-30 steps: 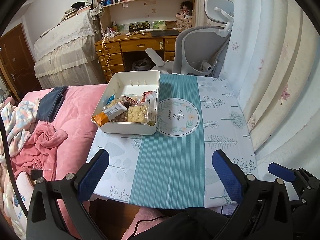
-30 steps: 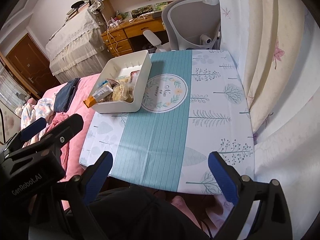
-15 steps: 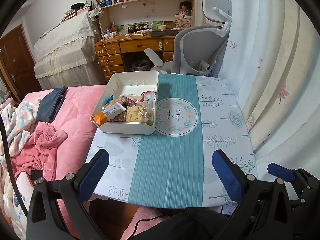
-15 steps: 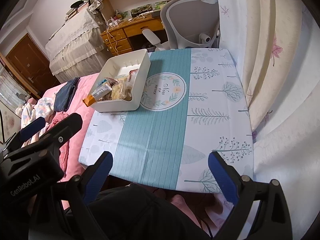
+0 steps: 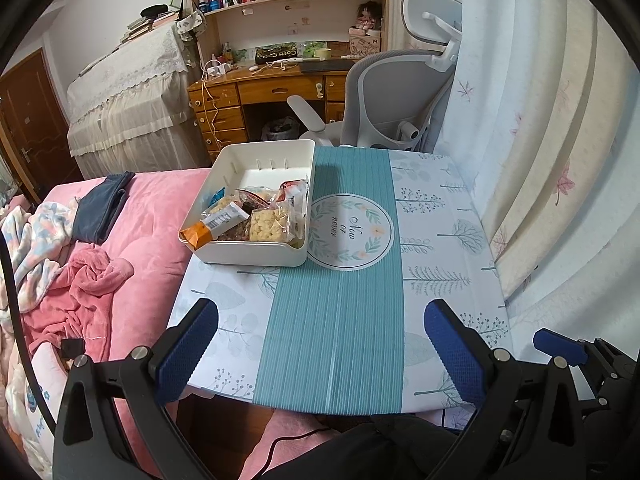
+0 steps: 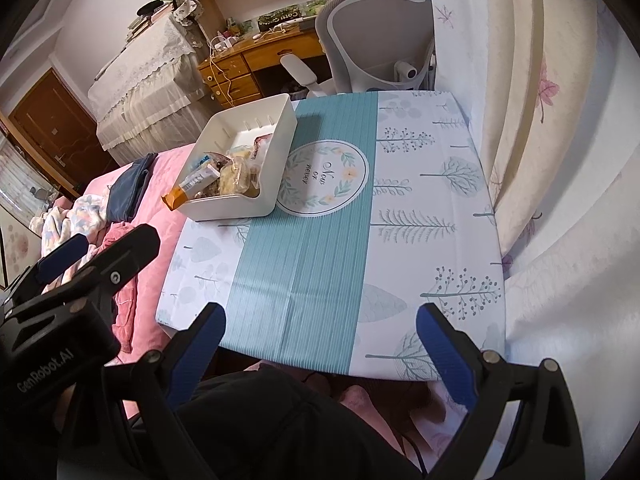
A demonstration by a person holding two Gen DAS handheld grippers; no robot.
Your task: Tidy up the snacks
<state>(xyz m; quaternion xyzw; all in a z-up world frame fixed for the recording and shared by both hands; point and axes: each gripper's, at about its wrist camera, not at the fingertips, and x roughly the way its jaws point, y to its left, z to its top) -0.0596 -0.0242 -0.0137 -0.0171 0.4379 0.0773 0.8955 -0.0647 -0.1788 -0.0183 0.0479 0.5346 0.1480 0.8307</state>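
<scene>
Both grippers were held at the near edge of the table (image 5: 440,248), above the cloth and touching nothing. My left gripper (image 5: 320,354) had its blue-padded fingers (image 5: 186,350) spread wide with nothing between them but the teal stripe of the tablecloth (image 5: 336,340). My right gripper (image 6: 320,354) was likewise wide open and held nothing; its pads (image 6: 442,350) framed the near hem of the cloth. In the right wrist view the left gripper's body showed at lower left, over the pink bedding (image 6: 160,184). The white bin (image 5: 256,250) sat at the far left part of the table, its near left corner at the table edge beside the bed, its right wall just beside the round printed emblem (image 5: 350,232). The snacks (image 5: 256,220) lay bunched in the near half of the bin: an orange-ended bar (image 5: 214,226) propped on the near left rim with its end poking over it, a clear pack of pale puffed pieces (image 5: 270,226) to its right, a dark pack between them, and a red-and-white pack (image 5: 294,192) against the right wall. The far half of the bin showed bare white floor. Bin and grippers were well apart. A grey office chair (image 5: 392,96) stood beyond the table's far edge.
</scene>
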